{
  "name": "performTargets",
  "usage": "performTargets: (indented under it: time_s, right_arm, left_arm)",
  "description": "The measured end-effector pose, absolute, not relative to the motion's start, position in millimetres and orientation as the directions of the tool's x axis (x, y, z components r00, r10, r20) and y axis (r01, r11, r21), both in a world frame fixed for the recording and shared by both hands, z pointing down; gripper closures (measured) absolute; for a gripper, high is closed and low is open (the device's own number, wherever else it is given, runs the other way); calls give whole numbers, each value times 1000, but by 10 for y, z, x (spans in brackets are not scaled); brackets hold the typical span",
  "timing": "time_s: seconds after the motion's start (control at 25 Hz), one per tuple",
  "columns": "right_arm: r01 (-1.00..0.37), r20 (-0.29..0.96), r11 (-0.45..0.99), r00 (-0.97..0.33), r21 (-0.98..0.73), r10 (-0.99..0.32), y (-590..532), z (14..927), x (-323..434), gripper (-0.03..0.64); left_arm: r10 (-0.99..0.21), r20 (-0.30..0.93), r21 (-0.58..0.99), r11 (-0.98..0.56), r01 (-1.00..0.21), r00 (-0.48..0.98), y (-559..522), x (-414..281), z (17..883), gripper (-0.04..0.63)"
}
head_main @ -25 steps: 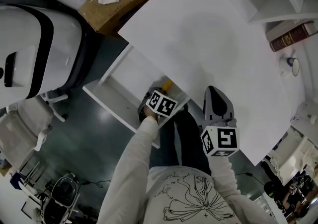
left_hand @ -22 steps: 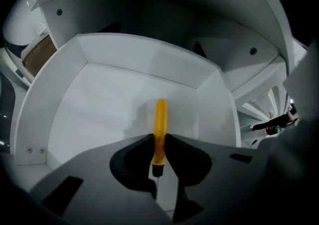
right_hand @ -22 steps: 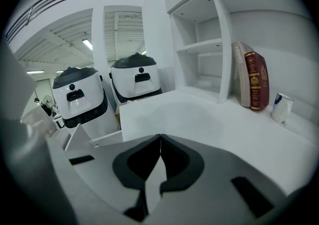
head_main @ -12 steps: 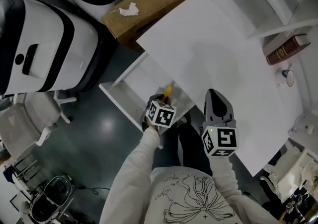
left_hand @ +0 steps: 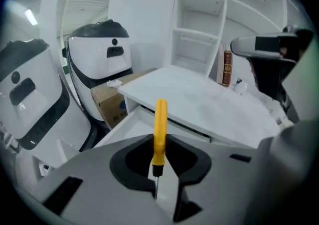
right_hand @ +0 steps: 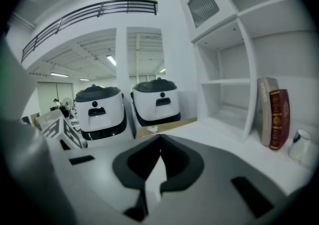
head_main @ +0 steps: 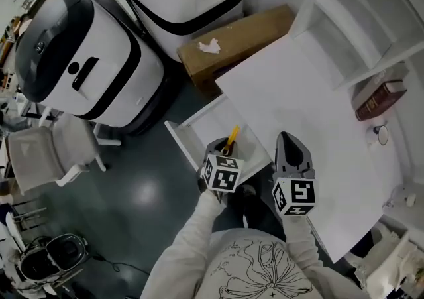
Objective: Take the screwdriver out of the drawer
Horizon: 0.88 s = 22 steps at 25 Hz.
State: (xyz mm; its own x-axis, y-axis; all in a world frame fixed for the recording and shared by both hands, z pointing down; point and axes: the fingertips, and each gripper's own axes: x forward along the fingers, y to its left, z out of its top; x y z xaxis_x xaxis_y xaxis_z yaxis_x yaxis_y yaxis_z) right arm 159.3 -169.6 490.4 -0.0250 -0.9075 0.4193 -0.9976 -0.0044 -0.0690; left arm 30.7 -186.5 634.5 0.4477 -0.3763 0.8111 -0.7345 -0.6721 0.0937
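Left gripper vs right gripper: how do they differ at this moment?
Left gripper is clamped on the yellow-handled screwdriver, whose handle sticks out past the jaws; right gripper has its jaws together on nothing. In the head view, left gripper sits over the open drawer, while right gripper sits over the white desk. Shared: both are grey and each carries a marker cube.

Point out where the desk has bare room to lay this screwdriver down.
The desk top is bare across its whole middle, from the open drawer edge to the shelf unit. Crowded only at the right: books and a cup. The right gripper hovers over the near edge.
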Motion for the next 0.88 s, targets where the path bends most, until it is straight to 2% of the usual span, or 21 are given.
performTargets:
  time_s: [0.48,0.88]
  right_arm:
    - [-992,276,117,-127,-53,-953,-1785,4165,1196,614]
    - [-985,184,173,-175,-29,-967,-1743,3695,993,614]
  left_arm:
    - [-663,588,80,-522,-849,463,-1951,-88,4864,528]
    - [-849,371,36,-391,-920,376,-1899,-518,3865,528]
